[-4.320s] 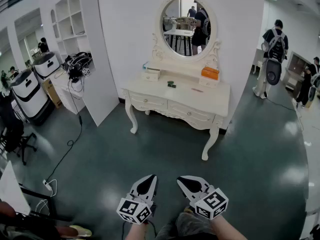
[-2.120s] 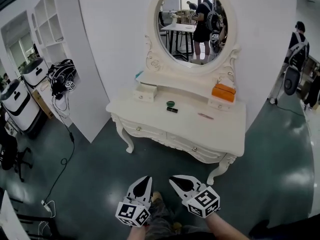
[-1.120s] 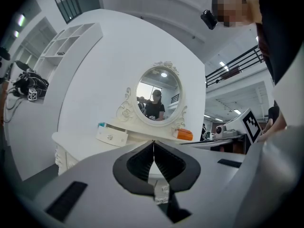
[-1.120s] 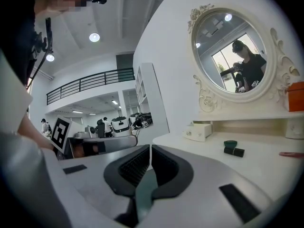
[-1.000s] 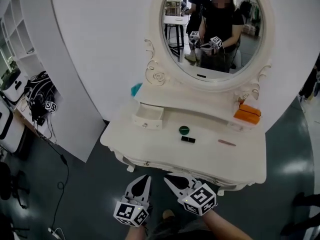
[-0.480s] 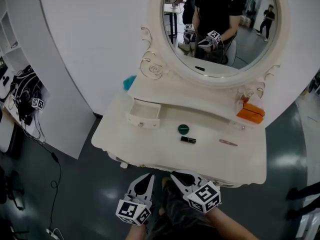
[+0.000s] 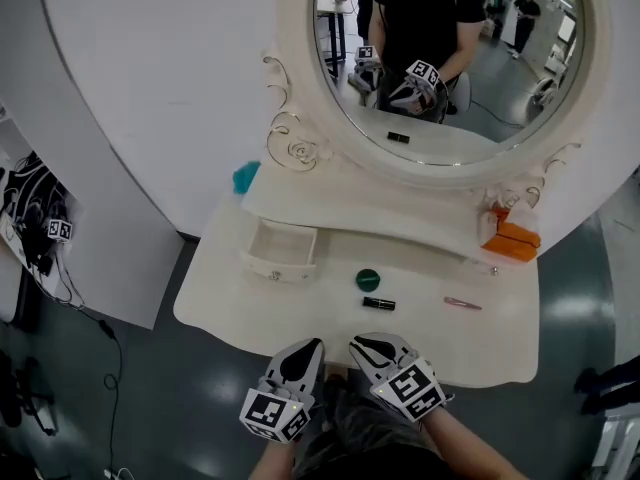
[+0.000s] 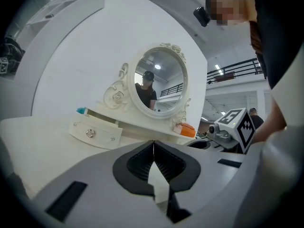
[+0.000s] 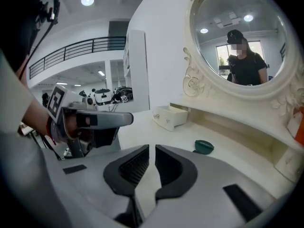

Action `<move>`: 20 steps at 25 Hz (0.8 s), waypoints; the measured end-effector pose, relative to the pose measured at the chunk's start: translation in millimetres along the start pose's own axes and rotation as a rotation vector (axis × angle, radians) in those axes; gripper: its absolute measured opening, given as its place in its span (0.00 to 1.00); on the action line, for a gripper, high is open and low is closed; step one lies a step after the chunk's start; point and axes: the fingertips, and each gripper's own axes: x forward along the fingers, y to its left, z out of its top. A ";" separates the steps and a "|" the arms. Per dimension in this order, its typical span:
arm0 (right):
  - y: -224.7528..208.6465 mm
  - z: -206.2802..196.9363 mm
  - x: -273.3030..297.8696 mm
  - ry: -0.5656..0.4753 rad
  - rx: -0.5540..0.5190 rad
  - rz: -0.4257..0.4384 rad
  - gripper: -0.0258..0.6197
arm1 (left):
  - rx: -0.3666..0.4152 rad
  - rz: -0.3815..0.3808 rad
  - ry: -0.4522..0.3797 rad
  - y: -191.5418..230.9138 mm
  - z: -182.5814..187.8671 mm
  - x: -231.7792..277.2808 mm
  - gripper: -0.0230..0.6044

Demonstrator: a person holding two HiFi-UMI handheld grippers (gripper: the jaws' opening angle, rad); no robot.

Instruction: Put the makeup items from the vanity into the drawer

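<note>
A white vanity (image 7: 260,313) carries a round green compact (image 7: 368,279), a black lipstick (image 7: 379,303) and a thin pink stick (image 7: 462,303). A small drawer (image 7: 281,251) stands pulled out at the left of the shelf under the mirror. Both grippers hover side by side at the vanity's front edge, short of the items. My left gripper (image 7: 314,344) is shut and empty, its jaws meeting (image 8: 153,142). My right gripper (image 7: 356,343) is shut too, with nothing between its jaws (image 9: 152,148). The right gripper view shows the compact (image 9: 204,147) and the drawer (image 9: 170,117) ahead.
An oval mirror (image 7: 450,58) rises behind the shelf and reflects a person holding the grippers. An orange box (image 7: 510,240) sits at the shelf's right end, a teal thing (image 7: 245,177) at its left. White wall behind; dark floor and cables (image 7: 60,288) to the left.
The view has closed in on the vanity, from across the room to right above it. Both grippers, still shut, now reach its front edge. The items have not moved.
</note>
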 end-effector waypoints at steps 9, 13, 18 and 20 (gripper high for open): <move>-59.4 -23.5 9.6 0.167 -0.063 -0.057 0.24 | -0.006 -0.076 0.077 13.2 -1.4 52.6 0.06; -81.6 -32.2 12.9 0.261 -0.155 -0.070 0.32 | 0.003 -0.117 0.108 17.8 0.4 72.6 0.06; -102.4 -42.2 16.3 0.323 -0.176 -0.047 0.35 | 0.022 -0.166 0.145 19.6 3.6 90.1 0.06; -107.5 -45.1 21.5 0.340 -0.164 -0.016 0.35 | 0.023 -0.171 0.154 24.2 4.2 96.8 0.06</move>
